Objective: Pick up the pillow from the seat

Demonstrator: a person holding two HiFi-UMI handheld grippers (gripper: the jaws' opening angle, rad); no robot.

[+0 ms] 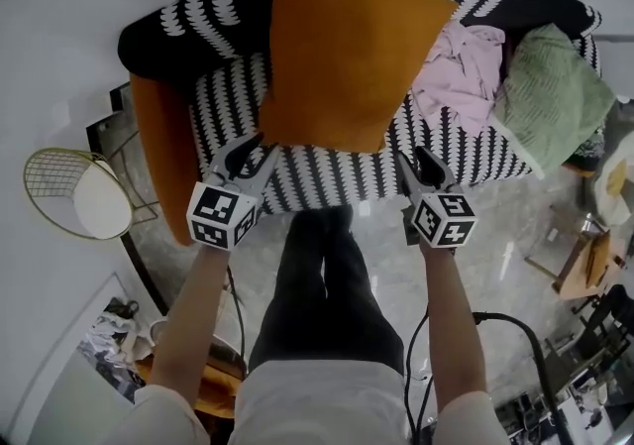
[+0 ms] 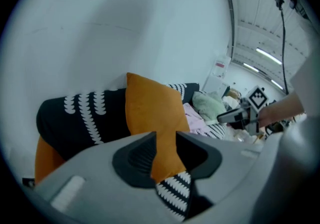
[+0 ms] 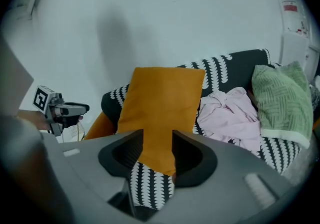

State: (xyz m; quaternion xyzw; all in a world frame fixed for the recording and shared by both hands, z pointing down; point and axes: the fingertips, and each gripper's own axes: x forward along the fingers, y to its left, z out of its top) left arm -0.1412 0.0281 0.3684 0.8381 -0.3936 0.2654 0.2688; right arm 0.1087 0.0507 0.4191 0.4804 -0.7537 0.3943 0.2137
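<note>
Right of pillow [image 1: 342, 52]: pink garment [image 1: 461, 76], green cushion [image 1: 550, 96]

Light: even, diffuse, fairly bright; strip lamps [image 2: 265, 56] upper rt, left gripper view.
Shadows: soft, faint patch on wall [image 3: 117, 33].
Glare: pale streaks on glossy floor [image 1: 510, 260].
Distortion: strong fisheye w/ black vignette, gripper views.
Focus: left claw [image 2: 166, 144], right claw [image 3: 157, 140] soft near lens.

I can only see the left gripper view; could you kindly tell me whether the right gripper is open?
Observer: Yes, the right gripper is open in its own view, the orange pillow showing in the gap.
Operator: Where are both against the pillow?
Observer: Head view: left gripper by its lower left corner, right by its lower right.
Operator: Anything on the floor?
Observer: A gold wire stand left of the sofa.
</note>
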